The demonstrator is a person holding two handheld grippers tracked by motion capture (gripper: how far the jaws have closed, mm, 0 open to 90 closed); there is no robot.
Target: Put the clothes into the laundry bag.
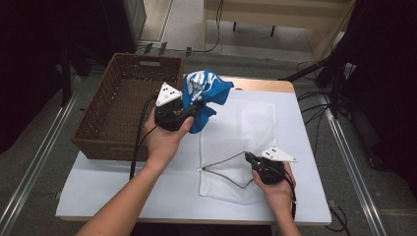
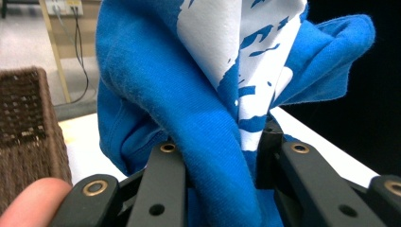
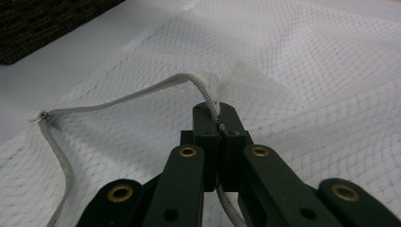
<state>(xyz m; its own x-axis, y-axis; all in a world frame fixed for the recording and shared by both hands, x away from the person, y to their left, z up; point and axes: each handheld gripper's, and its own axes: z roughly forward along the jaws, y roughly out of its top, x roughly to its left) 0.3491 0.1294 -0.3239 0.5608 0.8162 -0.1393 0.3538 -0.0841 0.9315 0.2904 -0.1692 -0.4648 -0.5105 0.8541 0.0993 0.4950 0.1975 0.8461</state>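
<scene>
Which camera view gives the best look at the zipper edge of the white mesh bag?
The right gripper view: the zipper edge runs close and sharp into the shut fingers. In the high view it is a thin grey line.

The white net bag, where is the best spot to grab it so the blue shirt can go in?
Probably the zipper edge at the mouth of the white net bag. It is firmer than the floppy mesh, and pulling it up opens the mouth. Come from the near right side, where the right gripper already pinches that edge, leaving the far side free for the blue shirt.
</scene>
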